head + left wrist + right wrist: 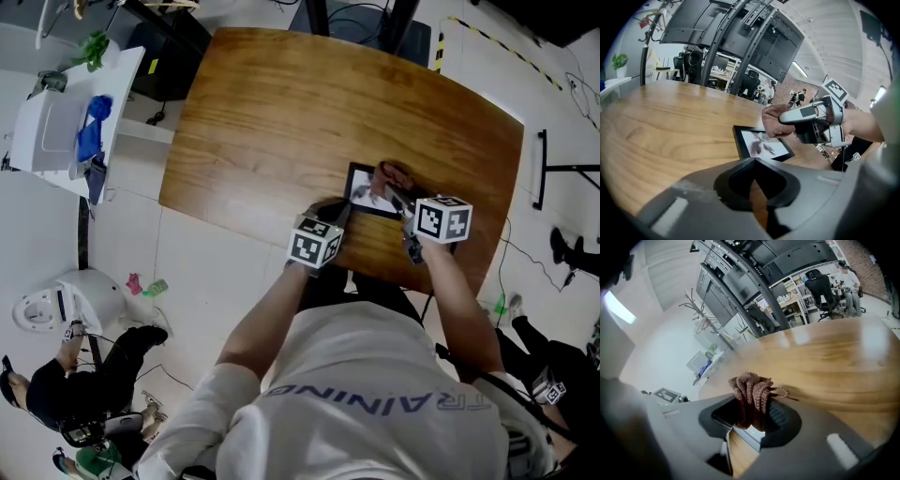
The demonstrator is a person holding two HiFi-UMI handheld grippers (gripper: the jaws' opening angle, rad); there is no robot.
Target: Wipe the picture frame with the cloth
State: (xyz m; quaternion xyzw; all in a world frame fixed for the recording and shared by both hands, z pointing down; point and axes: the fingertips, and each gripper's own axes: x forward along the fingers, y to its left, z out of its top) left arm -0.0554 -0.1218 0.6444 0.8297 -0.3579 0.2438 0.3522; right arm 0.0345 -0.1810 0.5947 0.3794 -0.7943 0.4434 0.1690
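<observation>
My right claw is clamped on the bunched brown cloth, held at the far side of the black picture frame, which lies flat on the wooden surface. My left claw looks closed on nothing, just short of the frame. With nothing pinning the frame, I judge a firm wipe could skid it sideways.

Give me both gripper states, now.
Left gripper: shut, nothing between its jaws.
Right gripper: shut on the cloth.
</observation>
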